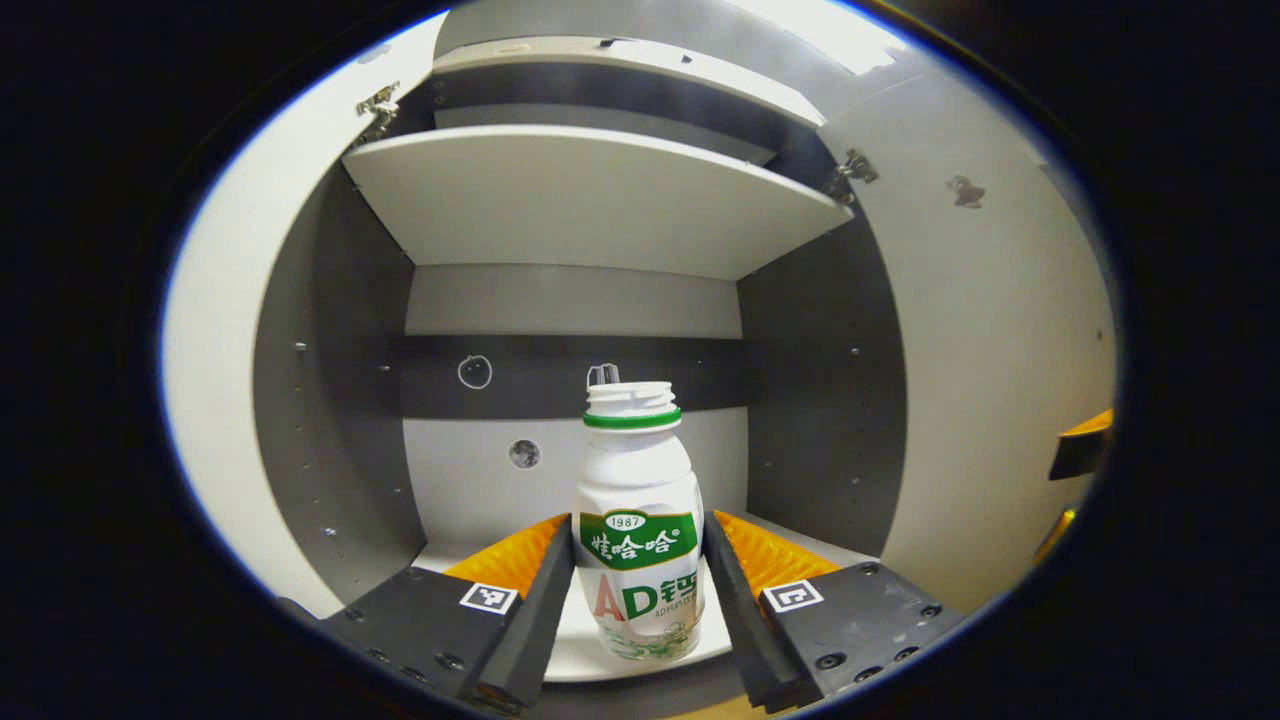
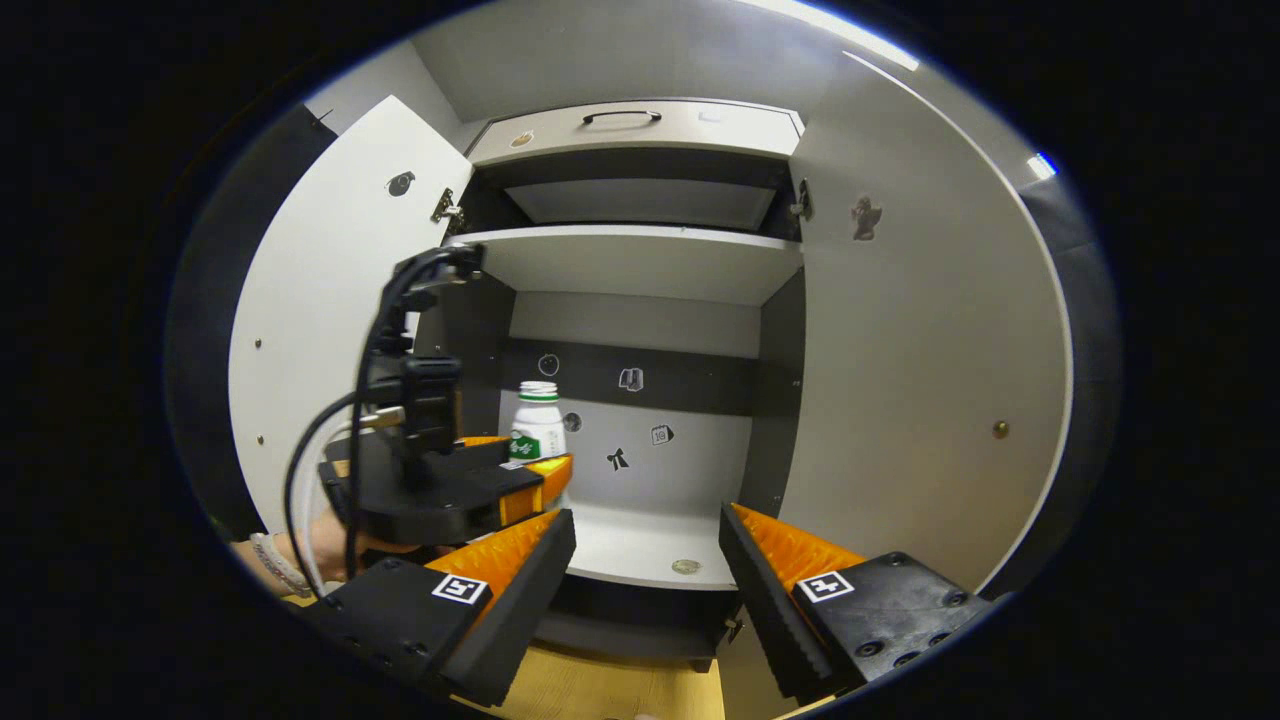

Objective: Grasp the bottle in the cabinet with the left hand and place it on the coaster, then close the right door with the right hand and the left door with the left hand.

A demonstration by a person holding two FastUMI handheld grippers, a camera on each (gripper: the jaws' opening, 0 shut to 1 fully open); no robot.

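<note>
The bottle (image 1: 640, 520) stands upright on the cabinet's lower shelf (image 1: 570, 650), near the front edge, its long axis vertical and its cap pointing up toward the upper shelf (image 1: 590, 200); the label faces the left gripper view. The left gripper (image 1: 638, 575) reaches into the cabinet with a finger on either side of the bottle's lower body. The inner faces of both fingers lie right along the bottle's sides and appear to touch it, but whether they press on it cannot be told. In the right gripper view the left gripper (image 2: 535, 480) is seen from behind and to the side, with cables rising from its top and a hand (image 2: 330, 545) holding it from below; the bottle (image 2: 538, 422) shows above its fingers, upright, against the cabinet's back wall (image 2: 650, 400), which carries small stickers. The right gripper (image 2: 645, 560) hangs outside the cabinet in front of the lower shelf (image 2: 640, 550), its fingers spread wide apart with nothing between them. Both doors stand open: the left door (image 2: 330, 300) swung out to the left, the right door (image 2: 920, 350) swung out to the right.
</note>
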